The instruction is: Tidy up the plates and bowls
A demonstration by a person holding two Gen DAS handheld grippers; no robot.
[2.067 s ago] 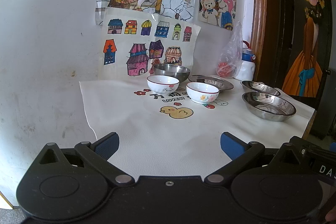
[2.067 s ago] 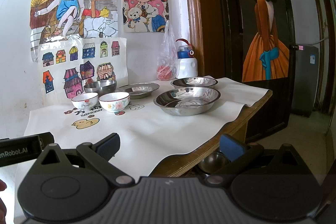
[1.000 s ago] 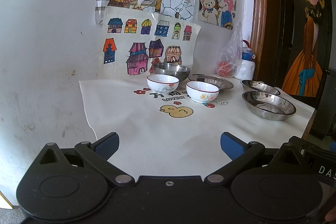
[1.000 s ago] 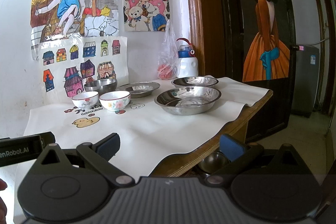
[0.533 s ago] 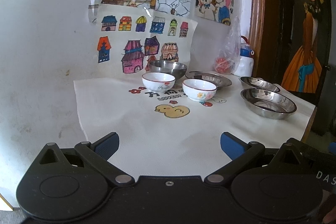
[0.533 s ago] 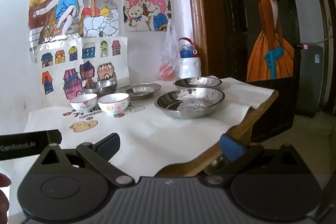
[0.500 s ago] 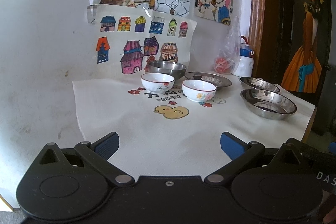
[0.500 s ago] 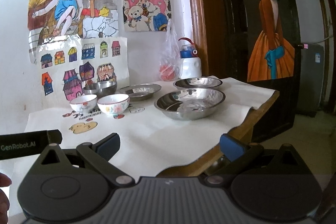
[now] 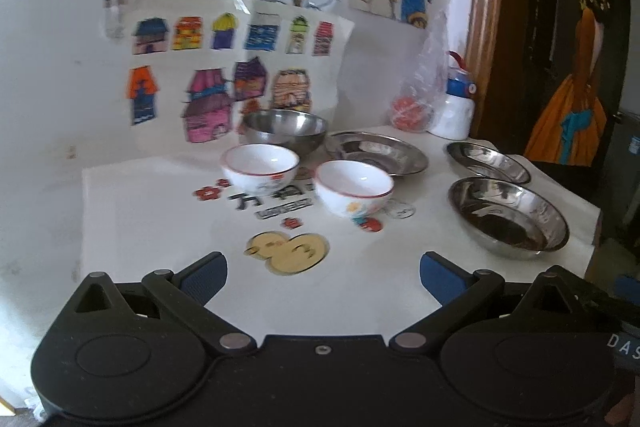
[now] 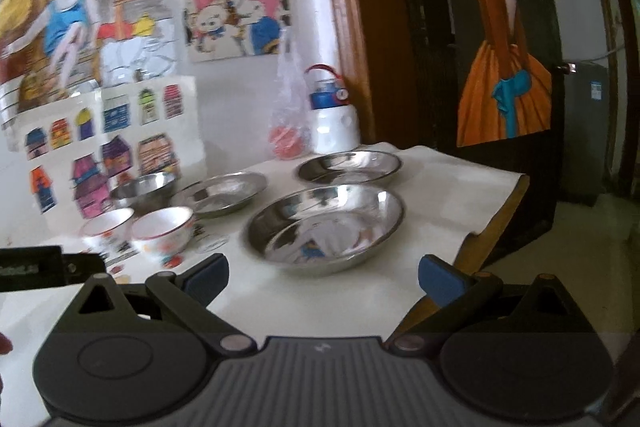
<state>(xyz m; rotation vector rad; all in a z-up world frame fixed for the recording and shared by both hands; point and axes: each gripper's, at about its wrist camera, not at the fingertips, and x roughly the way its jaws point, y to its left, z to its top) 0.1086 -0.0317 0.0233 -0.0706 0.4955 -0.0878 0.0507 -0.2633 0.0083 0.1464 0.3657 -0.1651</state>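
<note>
Left gripper (image 9: pixel 323 273) and right gripper (image 10: pixel 322 273): both released, holding nothing; the two ceramic bowls (image 9: pixel 353 193) and steel plates (image 10: pixel 325 225) hold nothing visible

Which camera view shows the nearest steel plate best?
The right wrist view: the nearest steel plate lies large and central, just ahead of the open right tool. The left wrist view shows it smaller, off toward the right edge.

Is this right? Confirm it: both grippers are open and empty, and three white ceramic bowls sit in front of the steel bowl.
Not quite. There are two white ceramic bowls, not three: one and the other sit in front of the steel bowl, as the left wrist view shows. The rest holds: the left gripper and right gripper are both open and empty.
</note>
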